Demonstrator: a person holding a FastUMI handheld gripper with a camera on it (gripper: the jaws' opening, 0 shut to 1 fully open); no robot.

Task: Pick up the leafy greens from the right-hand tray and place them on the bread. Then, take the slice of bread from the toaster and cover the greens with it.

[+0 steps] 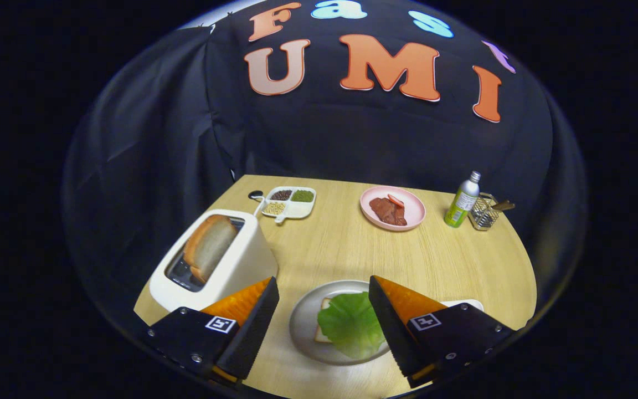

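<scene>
The leafy greens [351, 323] lie on a slice of bread [325, 320] on a grey plate [303, 321], between my two fingers and just ahead of them. My gripper [323, 316] is open above the plate with nothing held. A white toaster [216, 260] stands to the left, just beyond the left finger, with a slice of bread [209, 246] sticking up from its slot. The edge of a white tray [466, 303] peeks out behind the right finger.
At the back of the wooden table [341, 255] sit a divided white dish [290, 203] of seeds, a pink plate [392, 208] with reddish food, a green-labelled bottle [462, 200] and a wire holder [485, 211].
</scene>
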